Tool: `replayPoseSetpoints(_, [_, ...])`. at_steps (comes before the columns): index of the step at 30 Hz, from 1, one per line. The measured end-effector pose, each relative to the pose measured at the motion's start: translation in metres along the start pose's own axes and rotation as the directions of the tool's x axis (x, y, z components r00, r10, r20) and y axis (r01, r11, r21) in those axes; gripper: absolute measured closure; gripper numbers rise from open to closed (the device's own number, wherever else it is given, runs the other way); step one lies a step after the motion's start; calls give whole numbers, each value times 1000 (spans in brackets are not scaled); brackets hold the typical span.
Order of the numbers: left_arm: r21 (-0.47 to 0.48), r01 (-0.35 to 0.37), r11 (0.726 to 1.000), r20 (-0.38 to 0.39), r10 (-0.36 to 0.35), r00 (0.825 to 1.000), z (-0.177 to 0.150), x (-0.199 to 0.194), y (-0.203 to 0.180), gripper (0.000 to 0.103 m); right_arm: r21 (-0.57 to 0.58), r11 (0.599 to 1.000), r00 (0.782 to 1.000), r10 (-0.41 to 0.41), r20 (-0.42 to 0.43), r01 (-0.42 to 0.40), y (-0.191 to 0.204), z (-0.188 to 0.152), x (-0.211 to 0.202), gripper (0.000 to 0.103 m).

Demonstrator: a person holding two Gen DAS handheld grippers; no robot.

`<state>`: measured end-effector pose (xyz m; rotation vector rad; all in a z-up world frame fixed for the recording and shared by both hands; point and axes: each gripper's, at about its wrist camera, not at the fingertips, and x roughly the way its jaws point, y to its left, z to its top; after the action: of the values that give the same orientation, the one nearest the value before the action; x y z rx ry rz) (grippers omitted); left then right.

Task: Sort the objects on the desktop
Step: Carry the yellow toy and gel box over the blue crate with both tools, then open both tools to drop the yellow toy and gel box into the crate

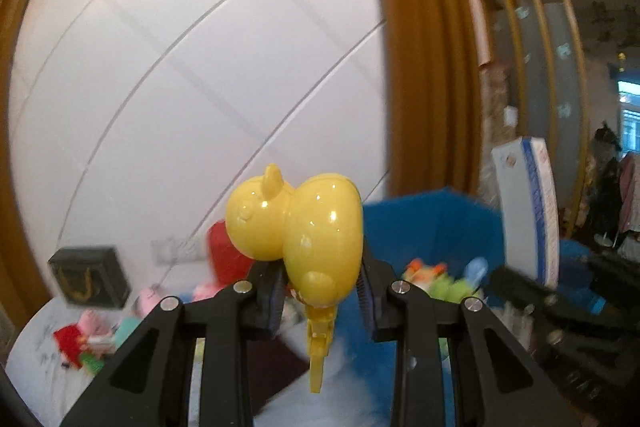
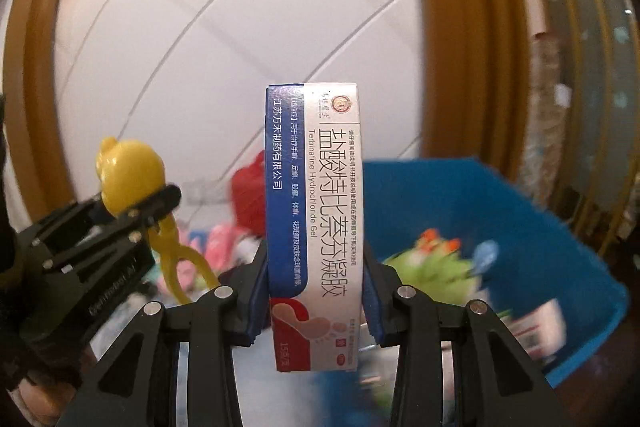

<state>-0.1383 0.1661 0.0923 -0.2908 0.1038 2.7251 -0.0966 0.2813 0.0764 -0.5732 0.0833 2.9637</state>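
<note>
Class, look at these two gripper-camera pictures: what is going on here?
A person is sorting toys and boxes with two handheld grippers. The left gripper is shut on a glossy yellow plastic duck-shaped toy, held up in the air. The right gripper is clamped on a white, blue and red cardboard medicine box, standing upright. Ahead lies a blue fabric bin with toys already inside.

Yellow toy, white-and-blue medicine box with a red foot patch, blue bin.

You hold a glossy, smooth yellow plastic toy and a printed cardboard box with a slight sheen; blue bin looks matt, plush toys soft cloth.
</note>
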Motion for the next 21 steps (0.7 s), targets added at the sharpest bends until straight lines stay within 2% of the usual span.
replayPoseSetpoints(5, [16,40,999,33,-40,999,17,13,-99,73,10,996,996,-92,-11,92,-92,7,4,64])
replayPoseSetpoints(7, [-1,69,998,0,-69,998,15,25,-127,73,15,993,993,-116,-34,117,-129,-1,10,64])
replayPoseSetpoints(10, [1,64,998,-73,-64,995,4,47,-162,73,3,989,987,-144,-75,145,-168,-9,21,64])
replayPoseSetpoints(15, [-12,38,999,-193,-40,980,-15,71,-188,73,-20,990,984,-141,-110,139,-204,-19,40,64])
replayPoseSetpoints(21, [-11,17,1000,-265,-19,964,-31,76,-199,73,-87,988,984,-135,-114,125,-206,-28,53,64])
